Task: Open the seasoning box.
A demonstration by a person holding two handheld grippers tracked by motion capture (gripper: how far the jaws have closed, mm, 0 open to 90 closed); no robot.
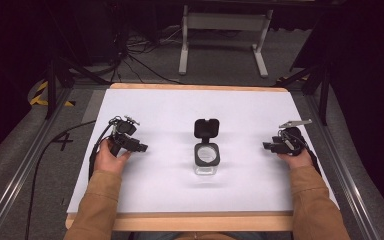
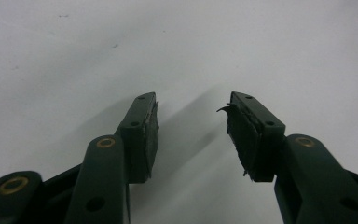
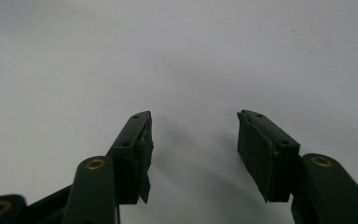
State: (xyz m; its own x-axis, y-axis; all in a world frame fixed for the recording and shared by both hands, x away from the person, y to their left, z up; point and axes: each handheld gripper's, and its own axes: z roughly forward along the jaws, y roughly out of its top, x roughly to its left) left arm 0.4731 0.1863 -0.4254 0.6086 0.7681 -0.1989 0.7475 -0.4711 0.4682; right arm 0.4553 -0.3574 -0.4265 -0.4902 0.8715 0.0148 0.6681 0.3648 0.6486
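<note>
High view shows the small clear container [image 1: 207,159] in the centre of the frame, on the white table sheet [image 1: 170,107], with its black hinged lid [image 1: 206,128] standing open behind it. My left gripper [image 1: 139,148] is at middle left and my right gripper [image 1: 268,146] at middle right, both well apart from it and pointing toward it. In the gripper views, both pairs of jaws stand wide over bare white surface, nothing between them.
</note>
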